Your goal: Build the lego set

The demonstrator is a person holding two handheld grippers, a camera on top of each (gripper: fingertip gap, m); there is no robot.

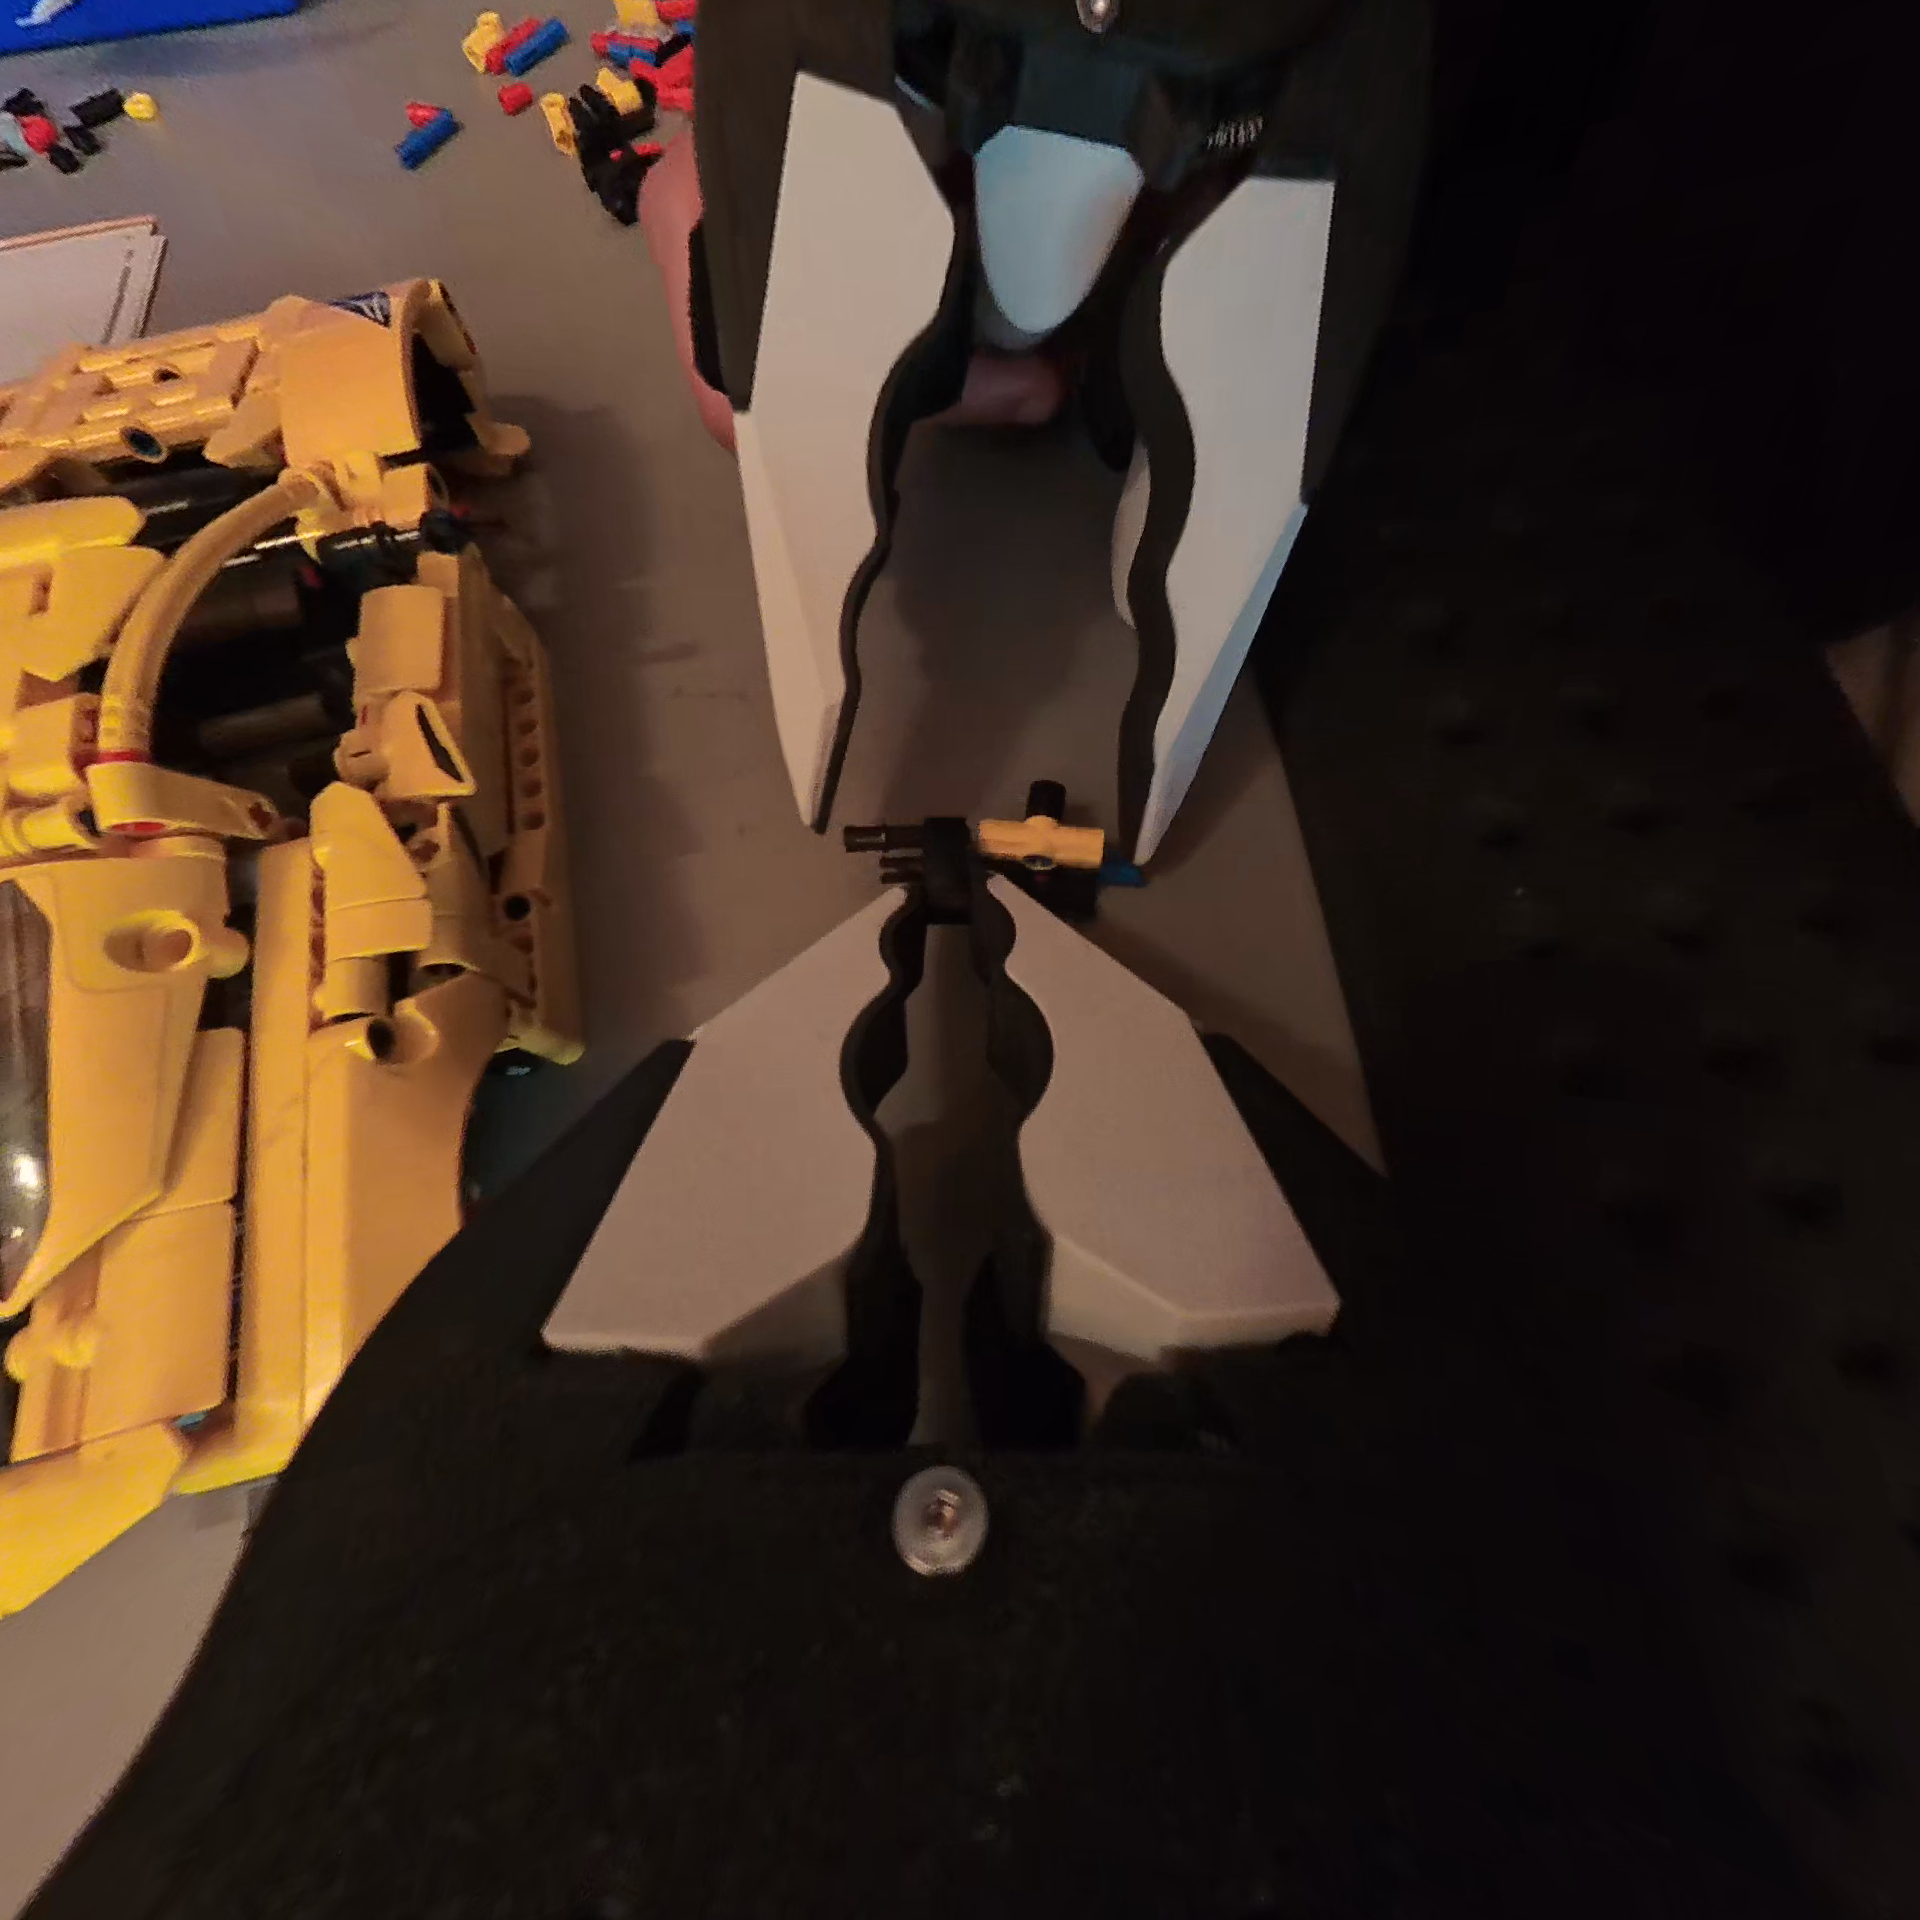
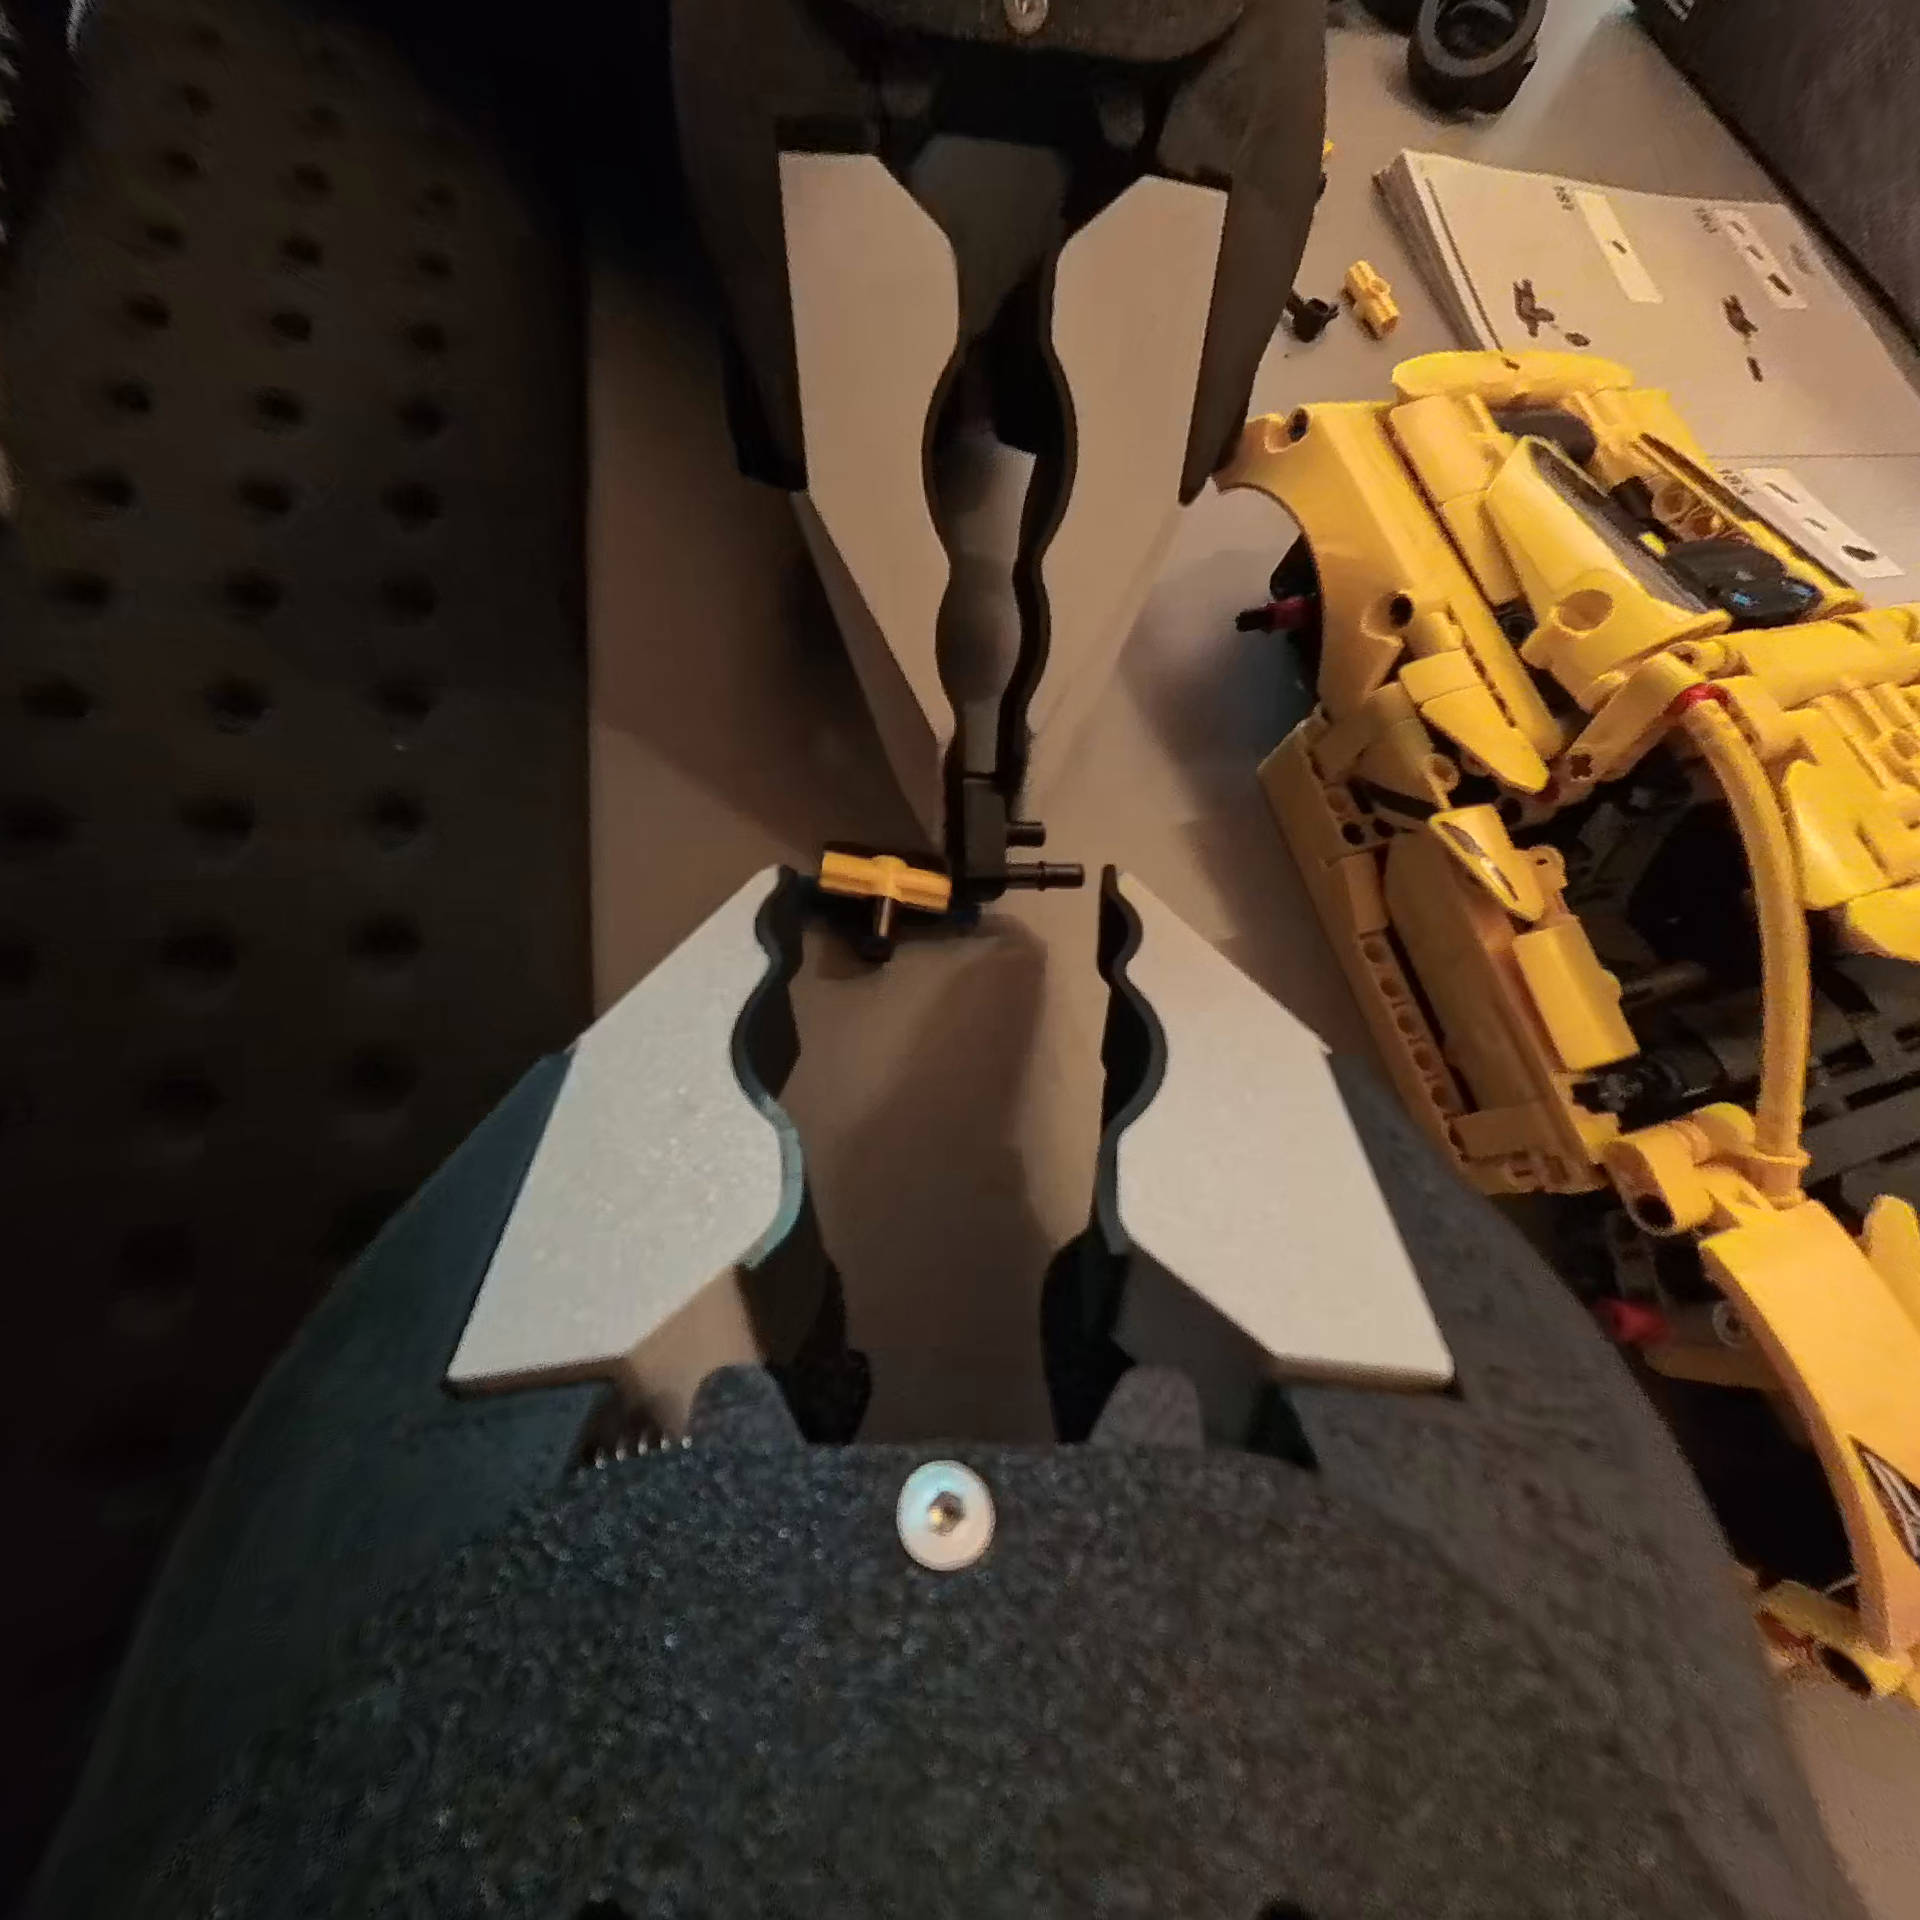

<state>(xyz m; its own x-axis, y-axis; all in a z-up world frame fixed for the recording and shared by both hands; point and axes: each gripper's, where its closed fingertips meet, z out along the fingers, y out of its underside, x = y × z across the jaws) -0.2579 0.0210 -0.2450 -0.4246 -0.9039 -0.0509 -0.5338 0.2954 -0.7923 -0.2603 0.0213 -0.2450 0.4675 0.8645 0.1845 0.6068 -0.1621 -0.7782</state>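
My left gripper (image 1: 940, 909) is shut on a small black connector (image 1: 940, 868) with pins sticking out to one side. A yellow cross connector (image 1: 1029, 840) sits against the black one, apparently joined to it. My right gripper (image 2: 940, 883) is open, facing the left gripper tip to tip. Its fingertips straddle the small assembly, with the yellow connector (image 2: 883, 878) close to one fingertip (image 2: 769, 904). In the right wrist view the left gripper (image 2: 982, 769) comes in from the top, holding the black connector (image 2: 977, 831). The partly built yellow car (image 1: 260, 831) lies beside the grippers on the grey table.
Loose red, blue, yellow and black pieces (image 1: 582, 83) lie at the far side. Instruction booklets (image 2: 1610, 239), a small yellow piece (image 2: 1371, 296) and black tyres (image 2: 1475, 52) lie beyond the car (image 2: 1558, 831). A dark perforated surface (image 2: 260, 623) borders the table. The grippers are tip to tip, or close to it.
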